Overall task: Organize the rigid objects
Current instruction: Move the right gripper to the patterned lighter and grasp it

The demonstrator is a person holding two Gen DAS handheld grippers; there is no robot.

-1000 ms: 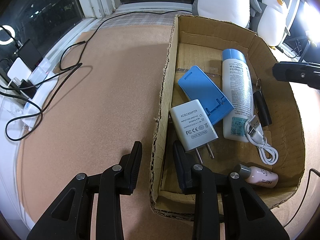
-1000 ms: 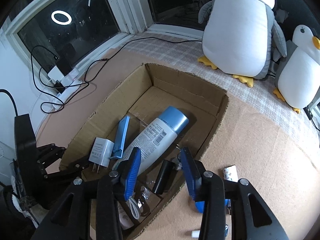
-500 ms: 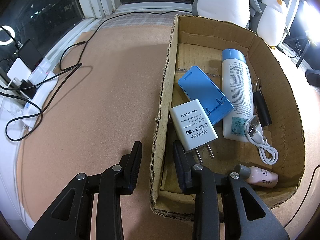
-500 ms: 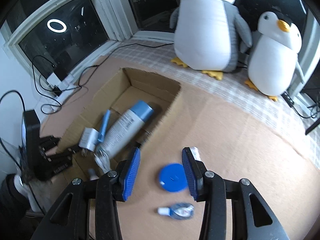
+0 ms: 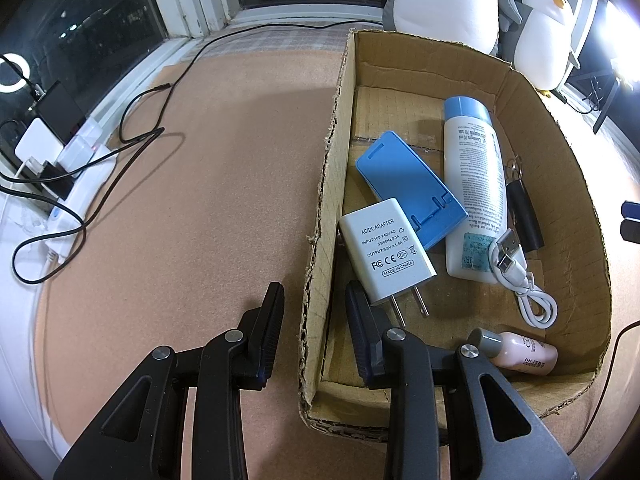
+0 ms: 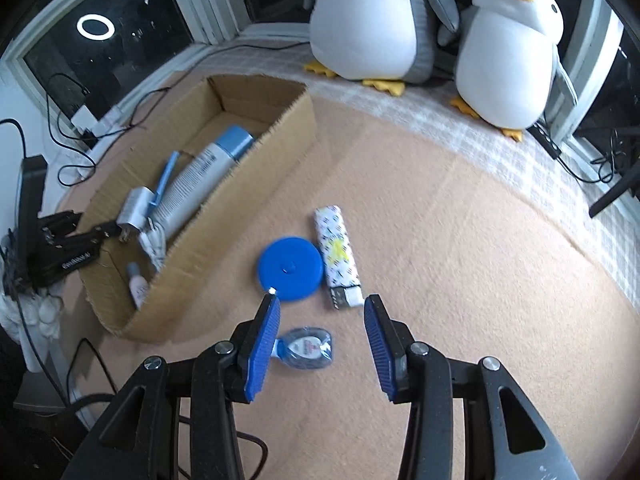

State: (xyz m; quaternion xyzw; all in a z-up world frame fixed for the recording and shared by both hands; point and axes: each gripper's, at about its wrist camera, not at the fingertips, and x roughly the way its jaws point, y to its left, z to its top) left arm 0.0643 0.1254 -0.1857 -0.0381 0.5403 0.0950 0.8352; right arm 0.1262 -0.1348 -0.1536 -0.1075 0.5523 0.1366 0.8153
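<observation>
A cardboard box point(image 5: 440, 60) lies on the tan mat. It holds a white AC adapter point(image 5: 384, 256), a blue phone stand point(image 5: 408, 184), a white bottle with a blue cap point(image 5: 476, 184), a black key fob point(image 5: 524, 216), a white USB cable point(image 5: 524, 284) and a small pink bottle point(image 5: 516, 350). My left gripper point(image 5: 314, 296) is shut on the box's left wall near the front corner. To the right of the box point(image 6: 240, 196), my right gripper point(image 6: 320, 304) hangs open and empty over a blue round disc point(image 6: 290, 268), a patterned USB stick point(image 6: 338, 252) and a small blue packet point(image 6: 306, 348).
Two plush penguins point(image 6: 368, 20) point(image 6: 508, 52) stand at the far edge of the mat. Black cables point(image 5: 132, 148) and a power strip with chargers point(image 5: 52, 148) lie to the left by the window. Open mat point(image 6: 480, 260) stretches right of the loose items.
My right gripper has swung out from above the box to the mat on its right, now over the blue disc and the USB stick. The left gripper and the box have not moved.
</observation>
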